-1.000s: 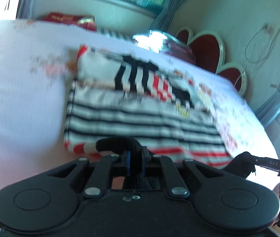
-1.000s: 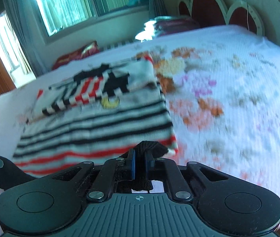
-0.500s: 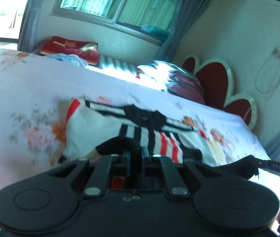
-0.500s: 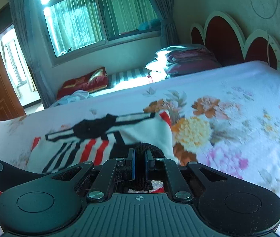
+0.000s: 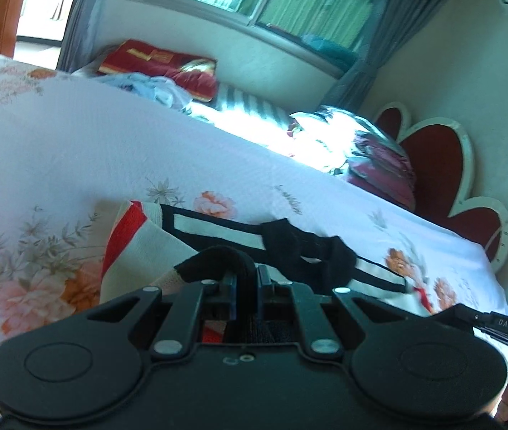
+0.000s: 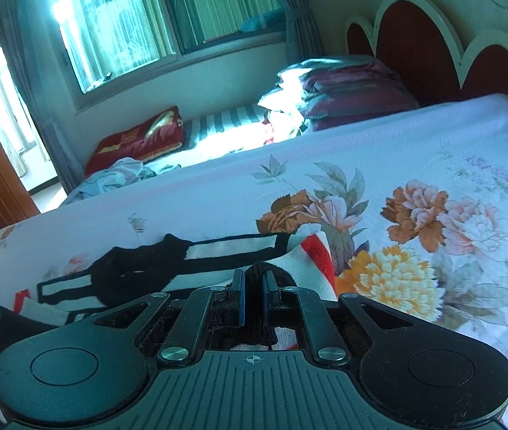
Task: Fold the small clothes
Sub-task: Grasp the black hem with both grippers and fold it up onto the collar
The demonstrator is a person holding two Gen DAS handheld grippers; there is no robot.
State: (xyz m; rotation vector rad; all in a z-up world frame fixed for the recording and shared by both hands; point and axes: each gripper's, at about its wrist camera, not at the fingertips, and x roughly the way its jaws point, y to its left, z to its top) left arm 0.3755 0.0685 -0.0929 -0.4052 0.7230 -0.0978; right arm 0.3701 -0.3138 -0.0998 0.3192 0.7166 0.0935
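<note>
A small white knit garment (image 5: 218, 229) with black and red stripes and a black collar lies on the flowered bed sheet (image 5: 75, 150). It also shows in the right wrist view (image 6: 225, 251). My left gripper (image 5: 246, 279) is shut on the garment's black-trimmed hem at its left side. My right gripper (image 6: 254, 286) is shut on the black hem at its right side. Both hold the hem low, close to the collar end. The garment's near part is hidden under the grippers.
A red-and-white scalloped headboard (image 6: 432, 46) stands at the right. Stacked pillows and quilts (image 6: 339, 89) lie by it. A red cushion (image 5: 160, 68) and loose pale clothes (image 6: 117, 175) lie beyond the bed under the window.
Both grippers have carried the striped hem forward over the garment towards the collar. The striped lower body that showed one second ago is now out of sight under the grippers.
</note>
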